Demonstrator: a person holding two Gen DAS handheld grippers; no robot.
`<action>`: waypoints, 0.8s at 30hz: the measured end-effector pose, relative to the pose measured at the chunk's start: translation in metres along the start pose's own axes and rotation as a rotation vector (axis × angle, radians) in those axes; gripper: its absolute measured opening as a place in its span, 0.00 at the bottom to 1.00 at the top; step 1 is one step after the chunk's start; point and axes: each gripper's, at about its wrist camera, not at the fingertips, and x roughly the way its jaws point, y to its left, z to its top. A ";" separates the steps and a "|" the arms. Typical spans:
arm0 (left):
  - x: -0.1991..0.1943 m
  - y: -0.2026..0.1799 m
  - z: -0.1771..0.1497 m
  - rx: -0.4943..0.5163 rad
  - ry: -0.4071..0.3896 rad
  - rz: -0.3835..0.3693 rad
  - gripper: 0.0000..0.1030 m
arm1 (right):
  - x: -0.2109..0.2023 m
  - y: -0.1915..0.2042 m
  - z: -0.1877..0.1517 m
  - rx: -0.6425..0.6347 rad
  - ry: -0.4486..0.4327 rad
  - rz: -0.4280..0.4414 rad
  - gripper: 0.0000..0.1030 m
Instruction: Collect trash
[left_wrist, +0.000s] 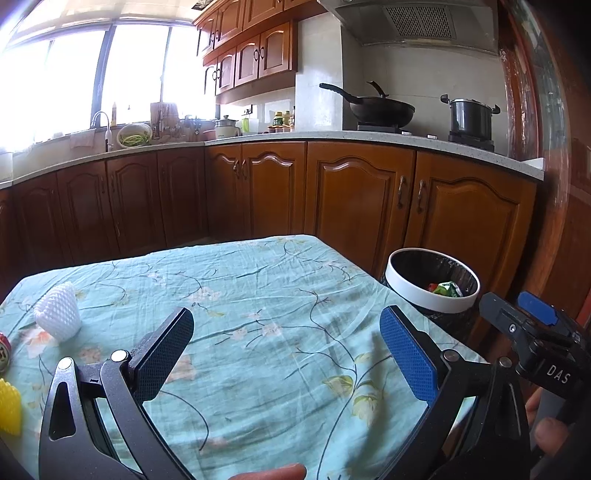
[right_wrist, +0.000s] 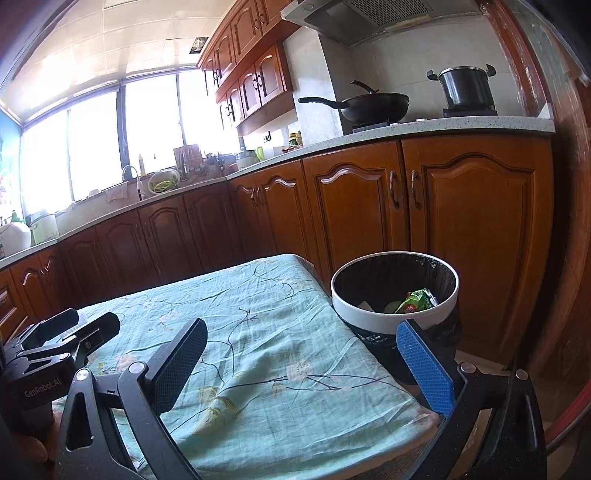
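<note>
A white-rimmed trash bin (left_wrist: 406, 286) (right_wrist: 369, 314) with a black liner stands beside the table's right edge. A crumpled green wrapper (left_wrist: 448, 289) (right_wrist: 415, 301) lies inside it. On the table's left part sit a white foam net sleeve (left_wrist: 59, 314), a yellow foam net (left_wrist: 9, 408) and the edge of a red can (left_wrist: 3, 354). My left gripper (left_wrist: 286, 339) is open above the tablecloth (left_wrist: 258, 295), holding nothing. My right gripper (right_wrist: 301, 349) is open near the table's right edge, its blue pad just in front of the bin, also holding nothing.
The floral teal tablecloth (right_wrist: 258, 350) covers the table. Wooden cabinets (left_wrist: 351, 195) and a counter run behind, with a wok (left_wrist: 380, 109) and a pot (left_wrist: 471, 118) on the stove. A sink and window are at the left. A person's fingers (left_wrist: 273, 472) show at the bottom.
</note>
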 end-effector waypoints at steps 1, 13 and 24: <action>0.000 0.000 0.000 0.000 0.000 0.000 1.00 | 0.000 0.000 0.000 0.001 0.000 0.001 1.00; 0.000 -0.003 -0.001 -0.001 -0.003 0.009 1.00 | -0.001 0.001 0.000 0.004 0.000 0.008 1.00; 0.000 -0.008 -0.002 0.020 -0.004 0.007 1.00 | 0.000 -0.003 0.000 0.018 0.009 0.010 1.00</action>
